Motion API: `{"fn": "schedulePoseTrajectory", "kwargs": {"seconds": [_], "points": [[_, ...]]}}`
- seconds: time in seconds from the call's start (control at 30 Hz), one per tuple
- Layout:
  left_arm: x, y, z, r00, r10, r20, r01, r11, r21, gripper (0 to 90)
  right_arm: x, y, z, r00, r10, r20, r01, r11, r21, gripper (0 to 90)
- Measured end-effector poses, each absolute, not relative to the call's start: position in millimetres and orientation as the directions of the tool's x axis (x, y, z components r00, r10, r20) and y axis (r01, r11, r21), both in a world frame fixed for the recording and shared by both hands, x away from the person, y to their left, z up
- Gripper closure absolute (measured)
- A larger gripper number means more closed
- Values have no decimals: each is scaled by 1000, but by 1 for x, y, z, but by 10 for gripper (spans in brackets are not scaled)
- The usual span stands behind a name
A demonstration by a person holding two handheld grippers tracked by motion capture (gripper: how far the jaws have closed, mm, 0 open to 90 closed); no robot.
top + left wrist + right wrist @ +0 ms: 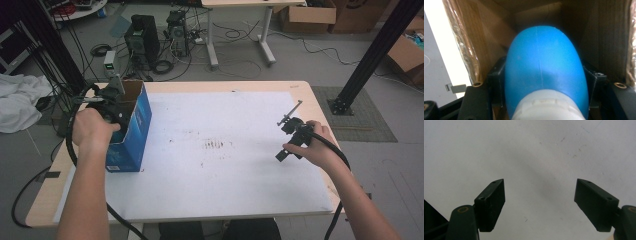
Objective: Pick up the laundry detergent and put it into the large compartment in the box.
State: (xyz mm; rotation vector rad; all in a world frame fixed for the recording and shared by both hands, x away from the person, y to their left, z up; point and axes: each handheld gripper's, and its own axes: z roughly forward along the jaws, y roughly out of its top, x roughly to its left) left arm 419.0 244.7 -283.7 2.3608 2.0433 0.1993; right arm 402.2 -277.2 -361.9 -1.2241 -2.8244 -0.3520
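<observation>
At frame left, the left gripper (112,102) clamps a blue bottle (545,72) inside the cardboard box (132,132); at right, the right gripper (286,140) hangs wide open, empty, over the bench (225,165).

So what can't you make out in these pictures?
- Blue object in the left gripper: the left gripper view's bottom edge cuts off its white end, so what it is stays unclear.
- Box bottom: dark, behind the object in the left gripper view.
- Left gripper's jaws in the high view: hidden inside the box, behind the hand.
- Right gripper: too small there to judge its opening.
</observation>
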Motion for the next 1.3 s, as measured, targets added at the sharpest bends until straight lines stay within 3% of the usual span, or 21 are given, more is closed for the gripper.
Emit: {"fn": "schedulePoseTrajectory", "kwargs": {"seconds": [1.3], "points": [[408, 236, -248, 163, 973, 164, 973, -186, 136, 241, 399, -277, -359, -689, 711, 140, 722, 660, 205, 246]]}}
